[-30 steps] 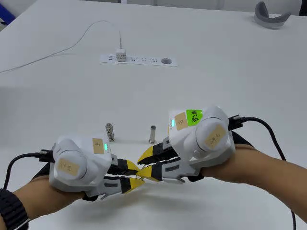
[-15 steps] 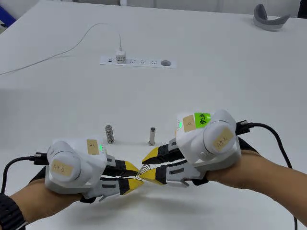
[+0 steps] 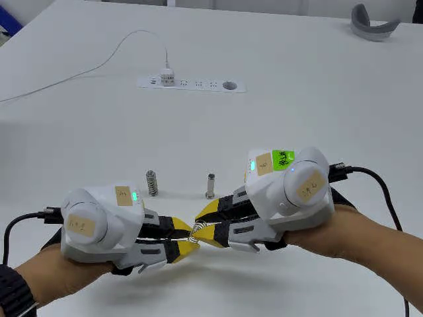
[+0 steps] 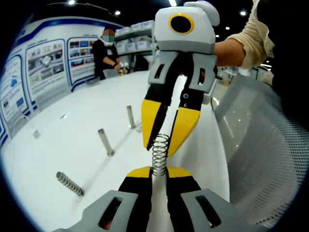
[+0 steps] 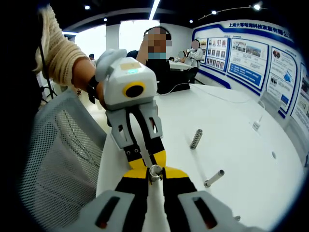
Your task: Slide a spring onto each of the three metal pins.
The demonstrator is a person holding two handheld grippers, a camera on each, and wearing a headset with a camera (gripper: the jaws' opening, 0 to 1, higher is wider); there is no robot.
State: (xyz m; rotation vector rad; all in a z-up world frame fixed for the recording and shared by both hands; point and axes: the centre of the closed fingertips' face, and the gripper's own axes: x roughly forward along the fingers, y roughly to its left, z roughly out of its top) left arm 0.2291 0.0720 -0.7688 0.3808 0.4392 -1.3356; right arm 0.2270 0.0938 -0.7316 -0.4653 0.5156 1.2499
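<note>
The spring (image 4: 159,152) lies level between the two sets of jaw tips. Its long axis runs straight from the left gripper (image 3: 185,239) to the right gripper (image 3: 200,228), while the pins stand upright on the table (image 3: 297,99) beyond the tips. As I judge it, the coming move depends on turning that axis from lying to standing over a bare pin.

From the left, the first pin (image 3: 152,183) stands beyond the left gripper's body and already wears a spring. The bare pin (image 3: 210,185) stands just past the point where the tips meet, a little to the right gripper's side, so it is the nearest free one and the right gripper has the shorter reach to it. The far pin (image 4: 130,117), also bare, stands in line beyond it in the left gripper view.

The left gripper's jaws are drawn in narrow, and the spring's near end sits between their yellow tips. They appear to pinch it. The right gripper faces it head on. In its own view the spring's other end shows as a small ring between tips set only a spring's width apart, so it appears to grip too. Which of the two carries the load I cannot tell. Both are clear of the table and of every pin.
</note>
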